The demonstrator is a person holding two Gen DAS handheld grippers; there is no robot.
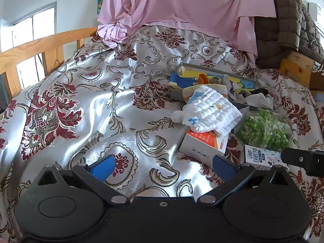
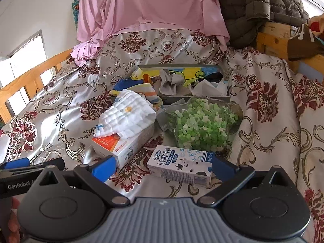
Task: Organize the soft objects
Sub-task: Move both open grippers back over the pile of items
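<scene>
I note white quilted cloth [image 2: 126, 119] draped on tissue box [image 2: 123, 147], ahead-left of my right gripper [image 2: 162, 167]; long axis diagonal. Left gripper [image 1: 163, 165] farther. Both jaws apart, empty.

A white quilted cloth [image 2: 125, 117] covers part of the orange-and-white box [image 2: 121, 147], and jumbled fabrics hide the grey tray's [image 2: 182, 66] floor.

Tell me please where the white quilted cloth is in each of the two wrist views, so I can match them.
Left wrist: the white cloth lies right of centre, draped over the orange-and-white box.
Right wrist: the white cloth lies left of centre, on the same box.
Shared landmark: the bag of green pieces, just right of the cloth in both.
</scene>
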